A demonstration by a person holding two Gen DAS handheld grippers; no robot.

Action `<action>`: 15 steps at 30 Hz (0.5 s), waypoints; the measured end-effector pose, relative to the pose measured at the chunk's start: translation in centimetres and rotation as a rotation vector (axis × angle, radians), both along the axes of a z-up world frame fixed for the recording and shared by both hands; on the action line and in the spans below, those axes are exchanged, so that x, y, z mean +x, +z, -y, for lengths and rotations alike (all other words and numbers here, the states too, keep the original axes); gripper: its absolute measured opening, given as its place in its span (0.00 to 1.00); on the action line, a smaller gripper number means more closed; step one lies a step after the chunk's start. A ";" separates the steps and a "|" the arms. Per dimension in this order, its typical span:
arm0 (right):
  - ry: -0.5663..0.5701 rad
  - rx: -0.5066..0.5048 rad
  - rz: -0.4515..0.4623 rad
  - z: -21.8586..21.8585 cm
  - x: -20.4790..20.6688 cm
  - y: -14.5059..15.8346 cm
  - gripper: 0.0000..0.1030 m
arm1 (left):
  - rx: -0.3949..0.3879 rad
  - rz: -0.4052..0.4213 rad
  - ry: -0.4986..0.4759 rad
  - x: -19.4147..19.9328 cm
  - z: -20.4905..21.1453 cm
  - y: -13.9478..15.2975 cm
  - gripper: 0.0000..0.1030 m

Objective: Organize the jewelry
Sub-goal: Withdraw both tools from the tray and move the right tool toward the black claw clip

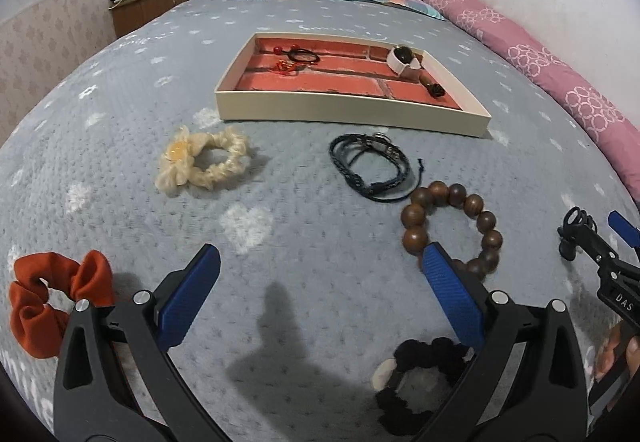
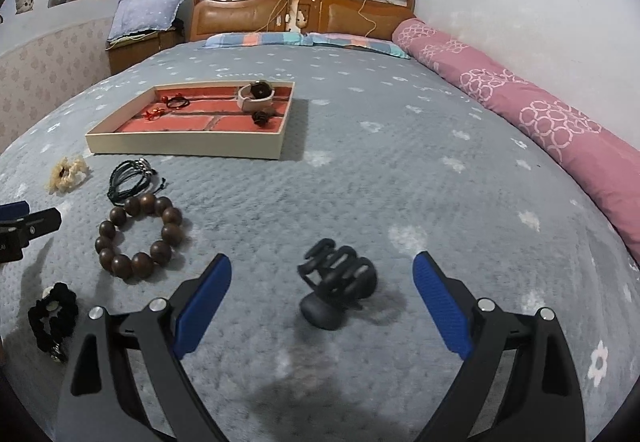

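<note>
On the grey bedspread (image 2: 360, 178), loose pieces lie scattered short of the shallow cream tray (image 1: 352, 112), which suggests they are waiting to be carried into it one at a time. Both grippers are spread wide and hold nothing. The right gripper (image 2: 322, 274) hovers with a black claw hair clip (image 2: 338, 288) between its blue pads, apparently lined up for the next pick. The left gripper (image 1: 320, 266) hangs above bare quilt, its right pad overlapping the wooden bead bracelet (image 1: 452, 228) in view, though contact cannot be told. Farther out sit a black cord bracelet (image 1: 370, 162), a cream flower scrunchie (image 1: 202, 160), a rust-orange scrunchie (image 1: 52, 298) and a black scrunchie (image 1: 420, 378). Inside the tray, on its brick-patterned liner, are a white-strapped watch (image 1: 402, 60), a black hair tie with red beads (image 1: 298, 54), a small red ornament (image 1: 285, 66) and a dark rose-shaped piece (image 1: 435, 89); most of its floor is bare.
</note>
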State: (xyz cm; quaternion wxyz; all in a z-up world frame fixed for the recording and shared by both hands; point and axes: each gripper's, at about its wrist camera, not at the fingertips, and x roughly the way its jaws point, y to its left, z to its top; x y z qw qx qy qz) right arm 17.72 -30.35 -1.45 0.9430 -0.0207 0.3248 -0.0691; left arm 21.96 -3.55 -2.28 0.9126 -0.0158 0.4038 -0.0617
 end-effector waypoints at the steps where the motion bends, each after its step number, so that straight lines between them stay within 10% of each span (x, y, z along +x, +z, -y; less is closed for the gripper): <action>1: -0.004 0.002 -0.002 0.3 0.0 0.0 0.88 | 0.003 0.000 -0.004 0.1 0.3 0.0 0.95; 15: -0.027 0.042 -0.116 2.4 2.6 -2.5 0.88 | -0.038 -0.082 -0.049 2.2 3.5 -1.9 0.95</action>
